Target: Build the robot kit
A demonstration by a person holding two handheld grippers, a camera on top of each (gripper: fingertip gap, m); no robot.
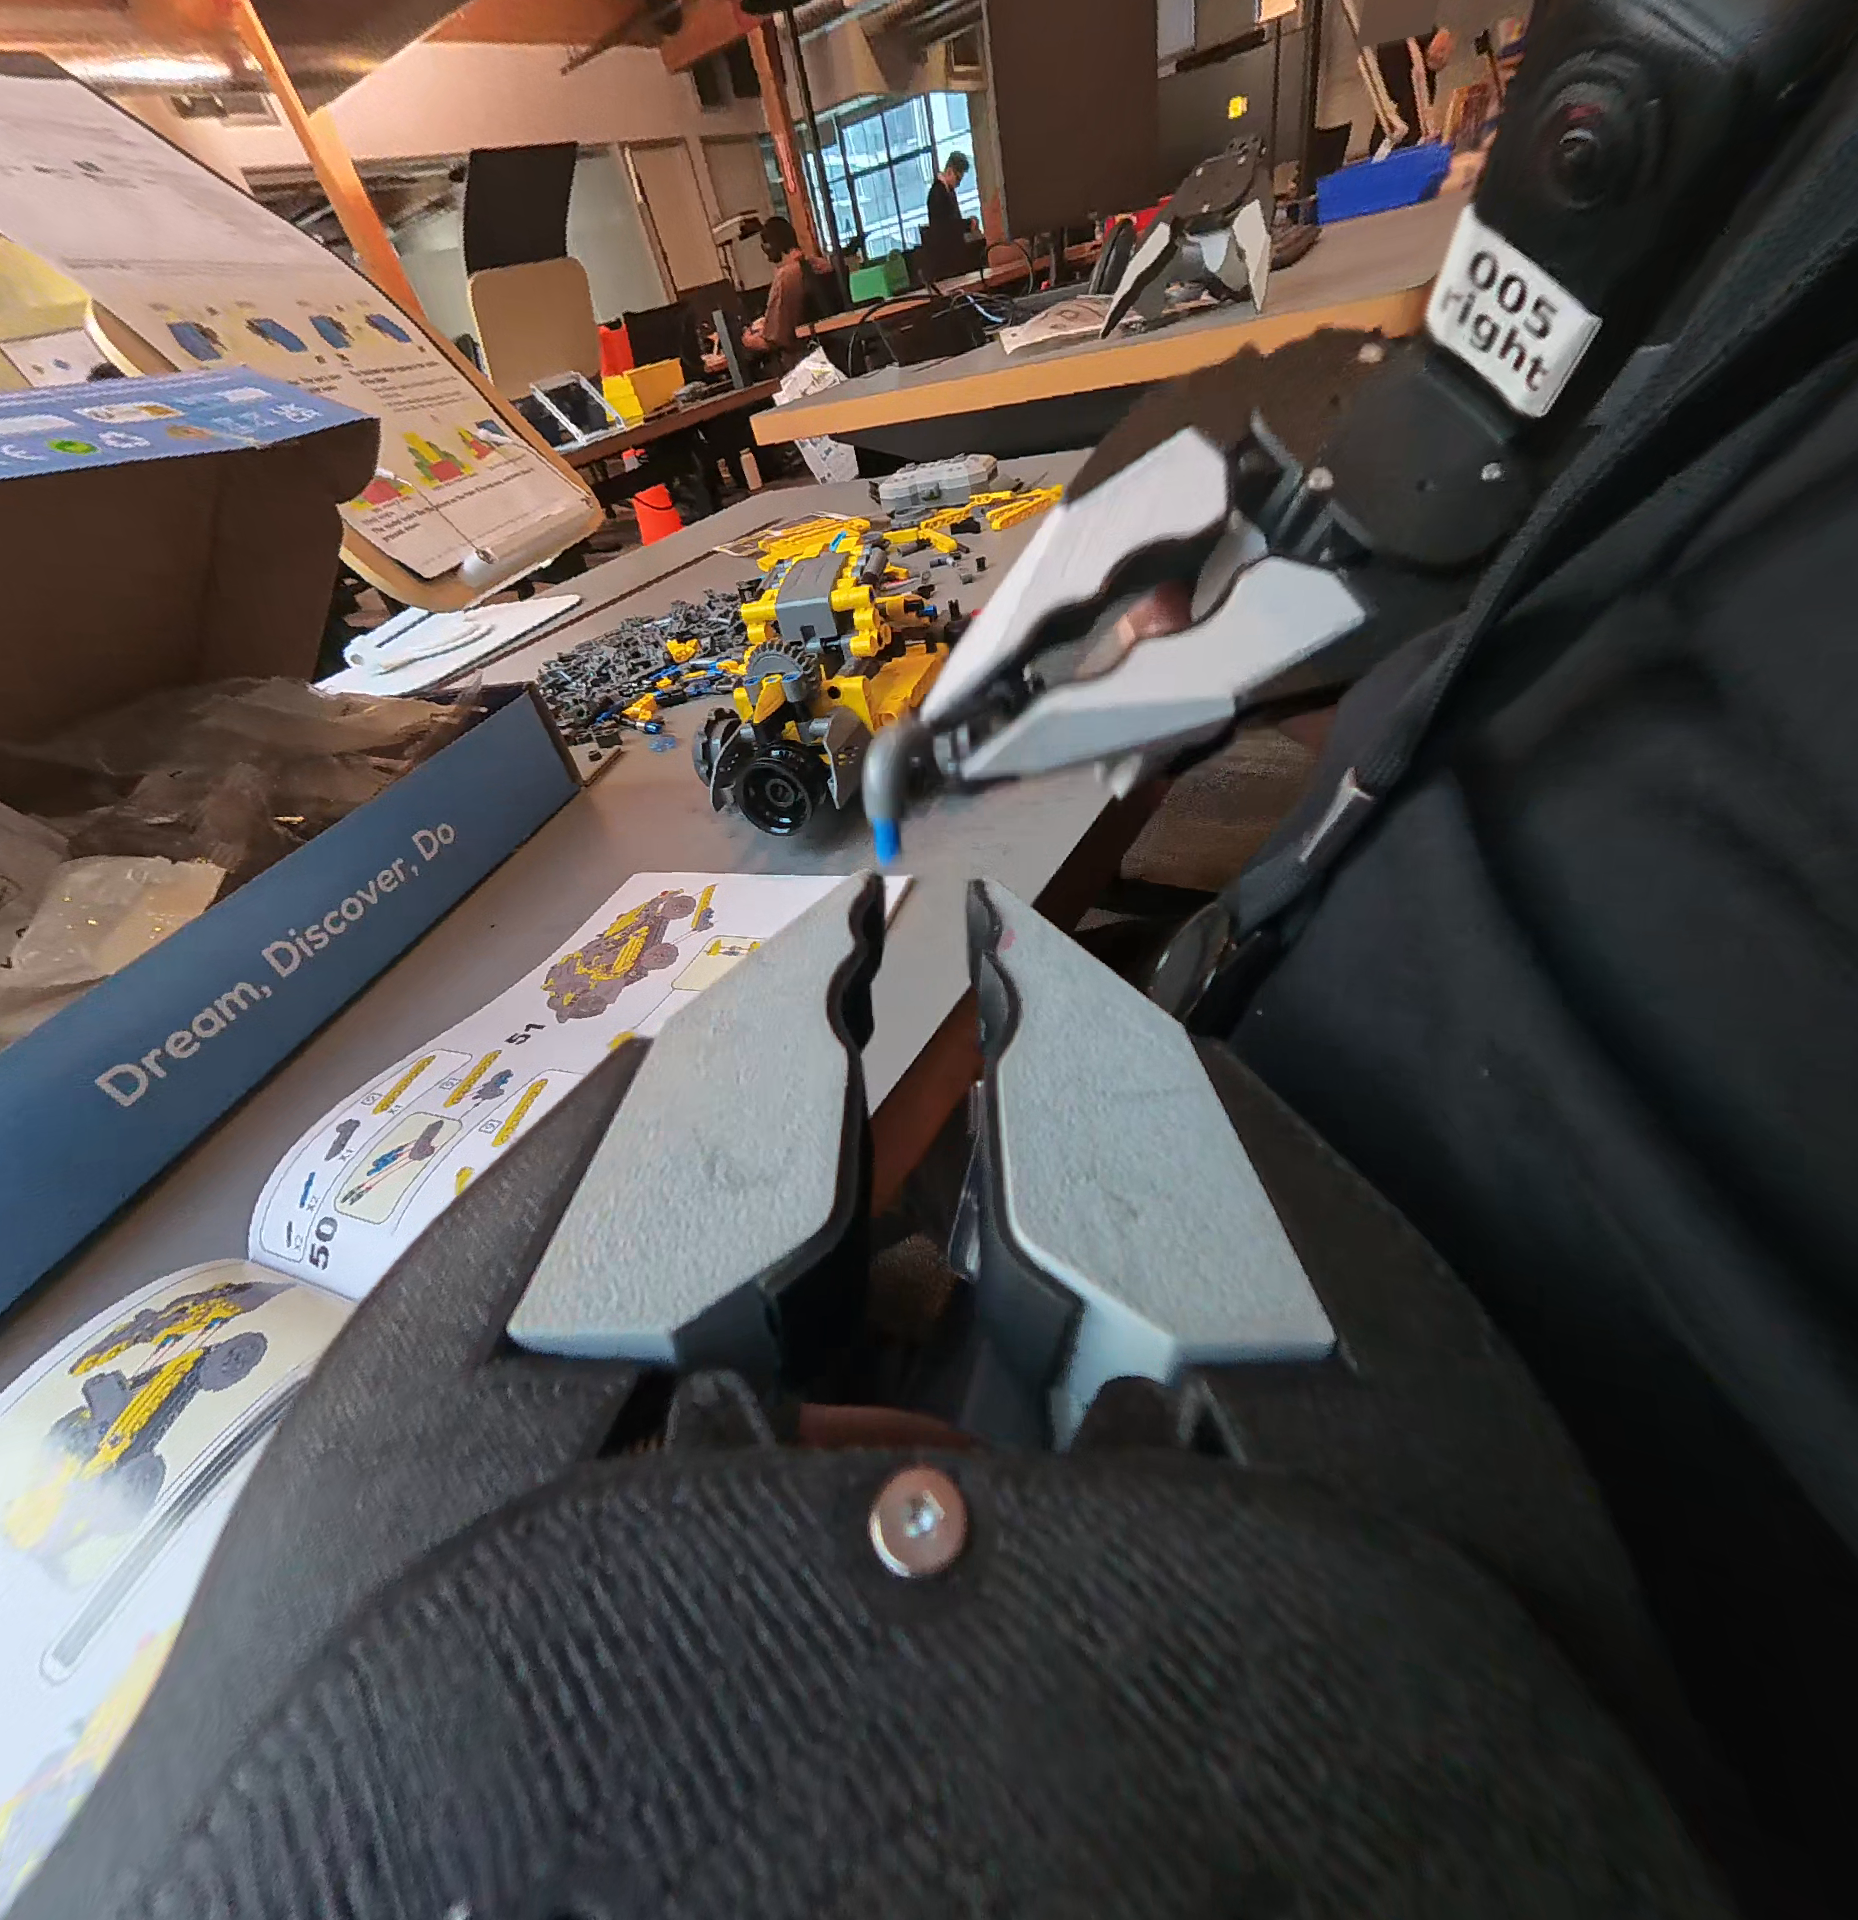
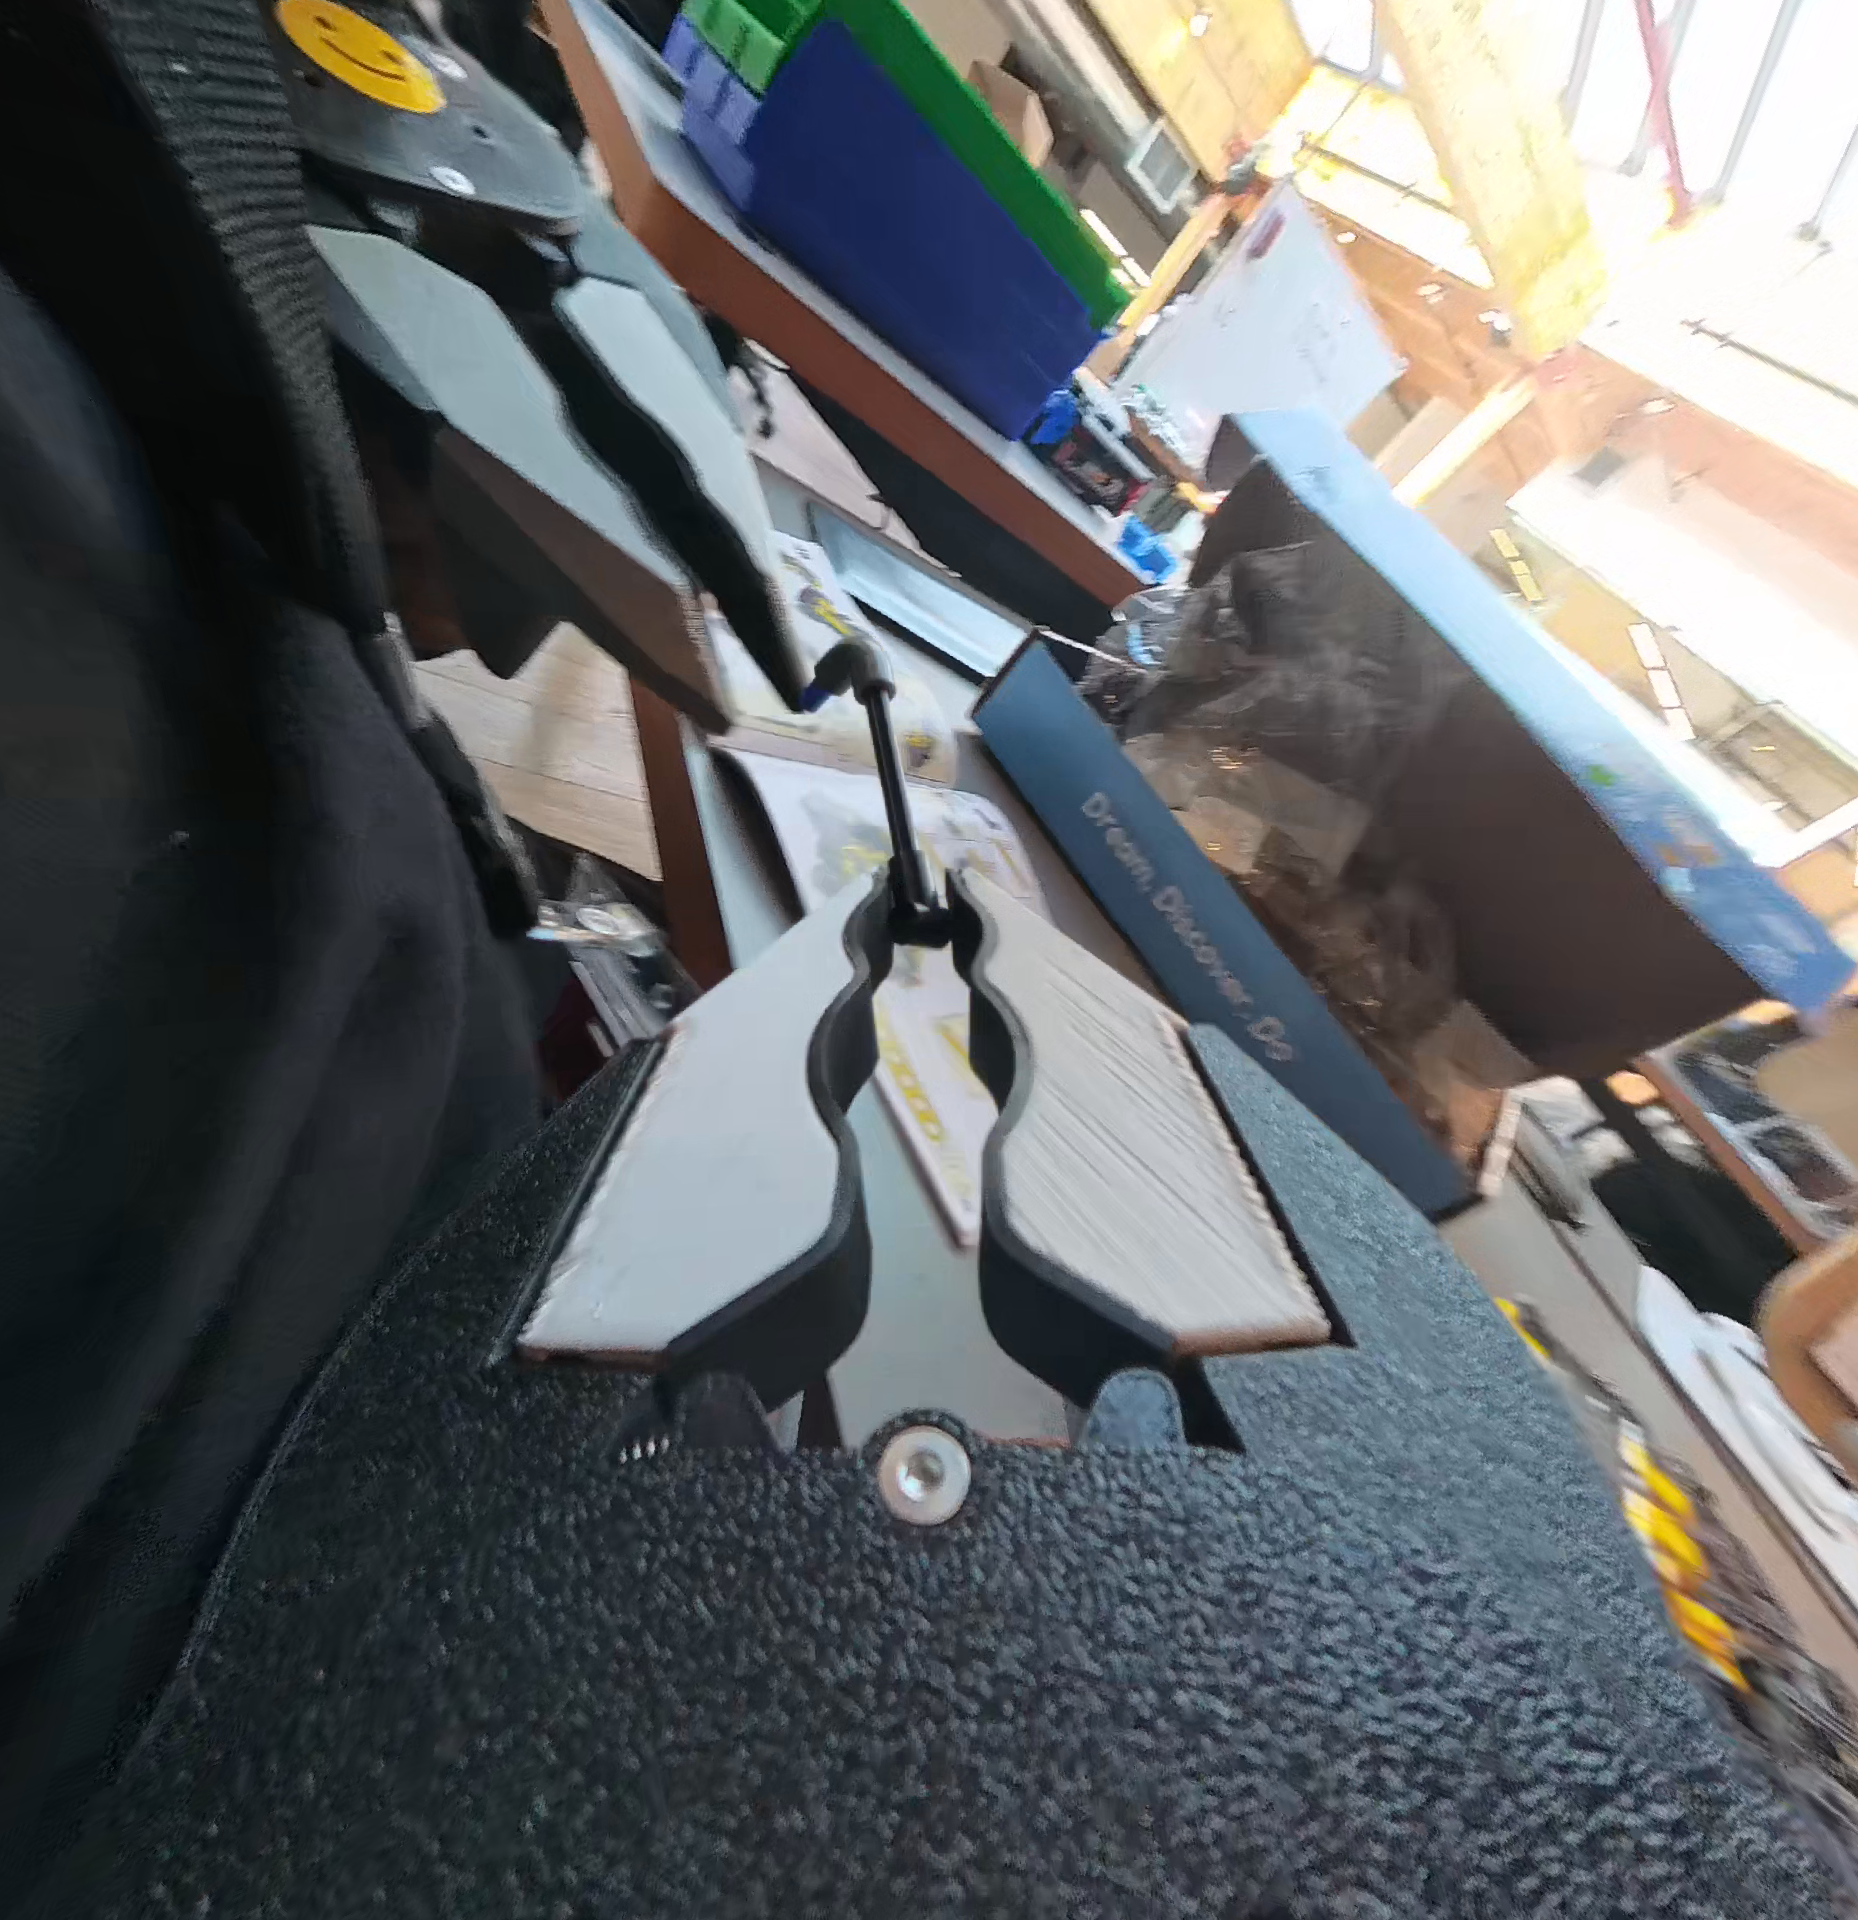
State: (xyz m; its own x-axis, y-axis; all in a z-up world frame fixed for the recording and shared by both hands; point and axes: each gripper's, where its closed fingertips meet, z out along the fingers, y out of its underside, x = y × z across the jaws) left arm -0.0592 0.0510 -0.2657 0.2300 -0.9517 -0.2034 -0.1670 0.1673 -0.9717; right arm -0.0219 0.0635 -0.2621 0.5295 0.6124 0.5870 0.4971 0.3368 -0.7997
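The left gripper (image 1: 923, 899) has pale grey wedge-shaped fingers (image 1: 738, 1132) lined with wavy black pads, seated in a ribbed black body; a silver screw (image 1: 917, 1520) sits behind the jaws; the right gripper (image 2: 917, 902) matches, with a pebbled black shell, its own screw (image 2: 923, 1472) and a white label; the person wears black fabric (image 1: 1631, 1039).

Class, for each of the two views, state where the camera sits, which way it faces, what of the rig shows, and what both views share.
Left wrist view: on the left hand-held gripper, facing along the table toward the yellow model vehicle; its own fingers show, apart.
Right wrist view: on the right hand-held gripper, facing the dark blue box; its fingers pinch a black axle piece.
Shared: box, axle piece, instruction booklet, each other's gripper.
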